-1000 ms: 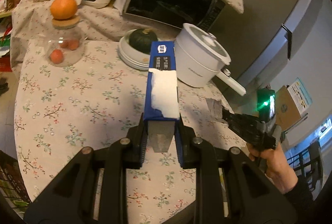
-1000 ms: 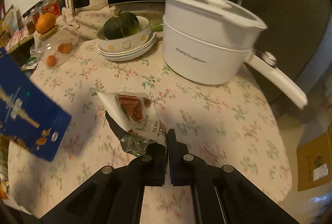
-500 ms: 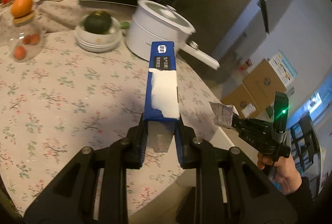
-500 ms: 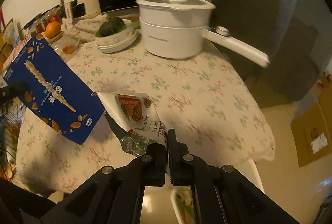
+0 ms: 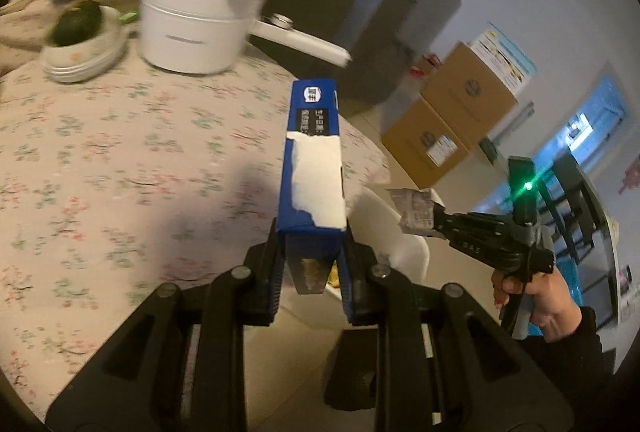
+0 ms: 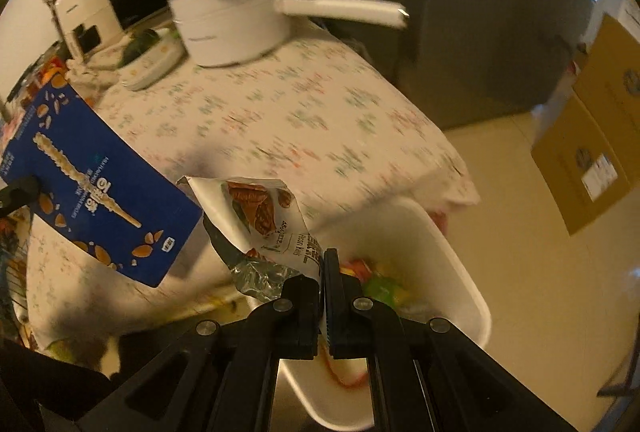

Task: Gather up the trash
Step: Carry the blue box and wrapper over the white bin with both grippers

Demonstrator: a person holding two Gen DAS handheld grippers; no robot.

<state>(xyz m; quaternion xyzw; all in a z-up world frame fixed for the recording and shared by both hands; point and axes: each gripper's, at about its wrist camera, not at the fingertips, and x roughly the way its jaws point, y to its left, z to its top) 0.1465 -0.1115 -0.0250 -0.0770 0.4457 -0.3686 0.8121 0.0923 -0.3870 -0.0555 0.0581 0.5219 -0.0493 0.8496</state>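
Right now both pieces of trash are in the air, clear of the table. The nut wrapper (image 6: 264, 216) sits at the centre of the right wrist view, pinched by its lower edge in the right gripper (image 6: 322, 272), whose jaws are clamped tight on it. Directly below those jaws, in the lower middle of the frame, the white bin (image 6: 448, 252) stands open with colourful scraps already inside. So this one looks ready: let go while the wrapper hangs over the opening, not over the rim nearest the table.

Over in the left wrist view, the blue box (image 5: 314, 160) stands end-on at centre frame, gripped by its sides in the left gripper (image 5: 312, 264). It hangs over the edge of the floral tablecloth (image 5: 120, 152), with the bin's pale rim just peeking out behind it. The box is long and stiff, so my call is to carry it farther over the bin and tip its far end down before releasing, or it may catch the rim. The white pot (image 5: 196, 20) sits well back, upper left, out of the way.
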